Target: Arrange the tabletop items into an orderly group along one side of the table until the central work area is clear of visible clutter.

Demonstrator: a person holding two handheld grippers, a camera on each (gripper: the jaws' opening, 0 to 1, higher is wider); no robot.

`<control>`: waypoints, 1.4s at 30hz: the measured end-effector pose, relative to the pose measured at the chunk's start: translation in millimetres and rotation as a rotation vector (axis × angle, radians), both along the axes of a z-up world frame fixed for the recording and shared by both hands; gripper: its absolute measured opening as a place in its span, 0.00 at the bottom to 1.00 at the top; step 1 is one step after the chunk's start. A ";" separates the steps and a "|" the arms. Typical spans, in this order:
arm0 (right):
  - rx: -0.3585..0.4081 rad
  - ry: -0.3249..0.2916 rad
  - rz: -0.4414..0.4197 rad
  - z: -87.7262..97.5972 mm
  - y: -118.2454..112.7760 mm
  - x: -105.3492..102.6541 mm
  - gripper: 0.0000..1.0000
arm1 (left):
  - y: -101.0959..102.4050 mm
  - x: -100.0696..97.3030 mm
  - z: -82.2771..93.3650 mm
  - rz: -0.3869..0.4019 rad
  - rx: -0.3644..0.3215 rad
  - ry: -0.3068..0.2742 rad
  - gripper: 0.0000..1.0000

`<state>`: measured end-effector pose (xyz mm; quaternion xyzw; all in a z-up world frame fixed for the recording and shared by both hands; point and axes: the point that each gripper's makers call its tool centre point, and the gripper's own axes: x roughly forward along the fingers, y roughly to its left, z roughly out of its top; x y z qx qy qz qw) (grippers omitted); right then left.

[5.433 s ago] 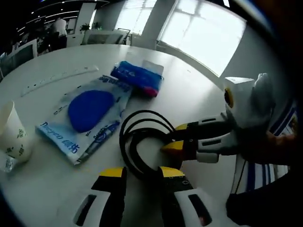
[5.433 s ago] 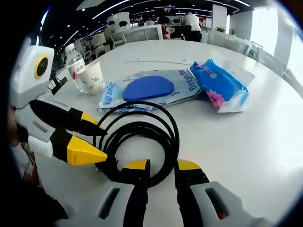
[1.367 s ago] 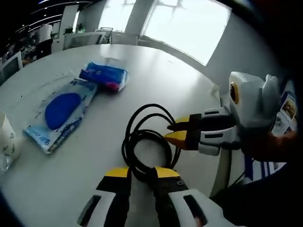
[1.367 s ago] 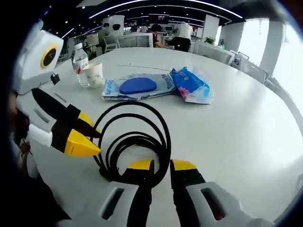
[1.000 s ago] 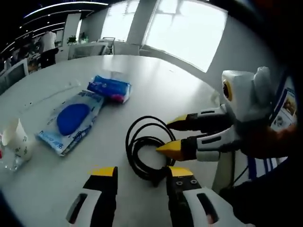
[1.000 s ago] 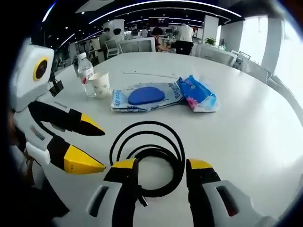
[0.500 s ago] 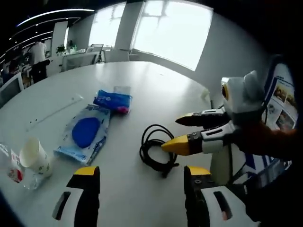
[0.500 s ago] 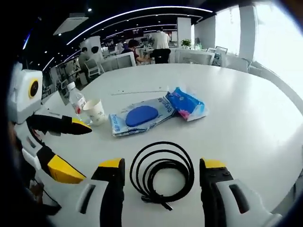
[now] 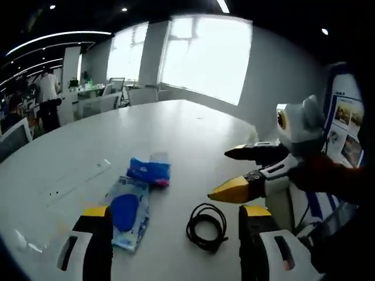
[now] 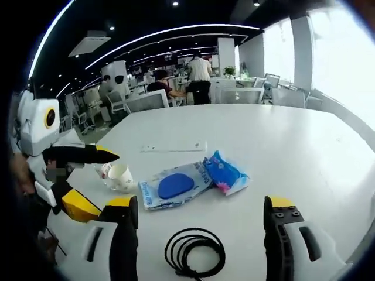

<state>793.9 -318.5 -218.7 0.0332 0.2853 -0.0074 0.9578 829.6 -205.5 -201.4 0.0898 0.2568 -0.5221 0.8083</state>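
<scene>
**Black cable coil lay free on the white table, both grippers open above it**

Black and coiled, the rubber-sheathed cable (image 9: 207, 228) (image 10: 194, 253) lay flat on the round white table (image 9: 76, 170) (image 10: 281, 152), touched by nothing. The left gripper (image 9: 174, 225) hung well above it with its yellow-tipped jaws spread wide; in the left gripper view the coil sat between them, nearer the right-hand jaw. The right gripper (image 10: 201, 212) was likewise wide open and empty, and in the right gripper view the coil lay low between its jaws, apart from both.

Beyond the coil lay a clear plastic packet holding a blue oval pad (image 9: 125, 212) (image 10: 174, 186), and touching its far end a blue wrapped pack with a pink patch (image 9: 150, 171) (image 10: 226, 172). In the right gripper view, a white paper cup (image 10: 120, 176) stood near the packet, just beside a clear plastic bottle (image 10: 104, 171) partly hidden behind it. A long white strip (image 10: 173, 147) lay farther back on the table.
</scene>
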 end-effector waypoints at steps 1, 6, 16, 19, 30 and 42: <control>-0.001 0.002 -0.001 4.3 -3.2 3.4 0.86 | -3.6 4.8 5.1 -0.006 -0.002 -0.013 0.88; -0.007 -0.011 -0.009 13.7 -24.0 22.7 0.85 | -19.3 19.9 25.1 -0.065 0.012 -0.055 0.91; 0.009 0.044 -0.019 -1.5 -41.5 36.5 0.84 | -37.9 55.1 19.0 -0.074 0.037 -0.005 0.92; 0.011 0.061 -0.016 -7.2 -42.9 39.0 0.84 | -42.3 63.2 11.1 -0.080 0.055 0.008 0.93; 0.038 0.103 0.002 -28.4 -45.4 57.2 0.81 | -59.8 102.4 -4.6 -0.092 0.116 0.012 0.92; 0.065 0.140 -0.043 -63.3 -63.3 77.0 0.70 | -78.5 138.0 -35.3 -0.135 0.143 0.009 0.83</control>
